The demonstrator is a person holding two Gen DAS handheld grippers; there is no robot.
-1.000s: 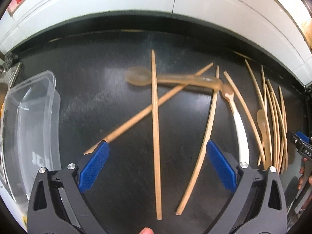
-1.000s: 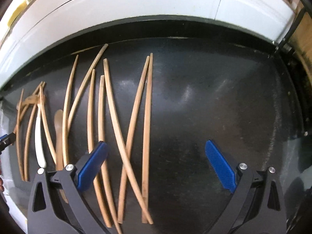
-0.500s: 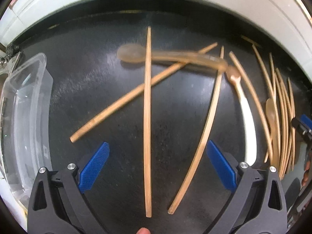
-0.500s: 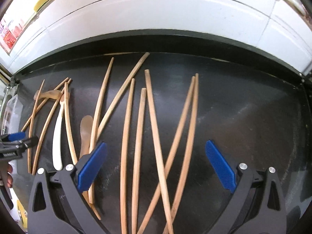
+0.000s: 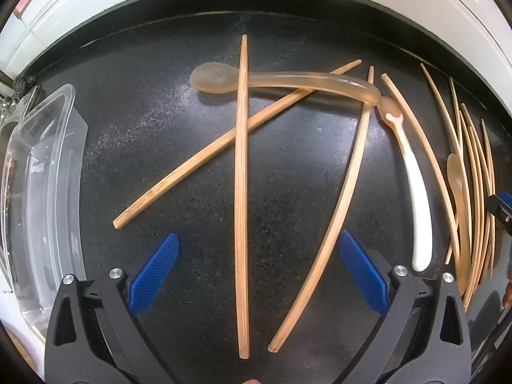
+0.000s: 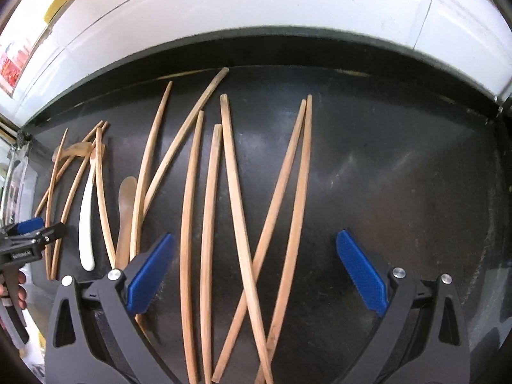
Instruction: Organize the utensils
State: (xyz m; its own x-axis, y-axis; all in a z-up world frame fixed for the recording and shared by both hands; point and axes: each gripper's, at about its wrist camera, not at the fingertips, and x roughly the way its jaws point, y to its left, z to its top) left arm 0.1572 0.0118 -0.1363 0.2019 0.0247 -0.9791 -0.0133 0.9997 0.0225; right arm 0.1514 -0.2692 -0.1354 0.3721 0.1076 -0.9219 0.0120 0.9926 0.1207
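My left gripper point(image 5: 256, 272) is open above a black counter point(image 5: 144, 121), holding nothing. Between its fingers lie a straight wooden chopstick point(image 5: 241, 192) and a curved-looking one point(image 5: 332, 227). A third chopstick point(image 5: 224, 142) crosses them diagonally under a translucent amber spoon point(image 5: 281, 80). A white-handled spoon point(image 5: 416, 192) lies to the right. My right gripper point(image 6: 254, 270) is open and empty over several wooden chopsticks point(image 6: 208, 208), two of them crossed point(image 6: 281, 211). The white-handled spoon point(image 6: 86, 224) and a small amber spoon point(image 6: 124, 211) lie at its left.
A clear plastic container point(image 5: 35, 192) stands at the counter's left end. A white tiled wall point(image 6: 256, 9) runs behind the counter. More chopsticks point(image 5: 473, 192) are piled at the right of the left wrist view. A hand holds the other gripper point(image 6: 22, 246) at the left edge.
Both grippers have drawn back and tilted: utensils sit lower and more central in each view. The right view has swung left over the chopstick pile. No utensil has moved.
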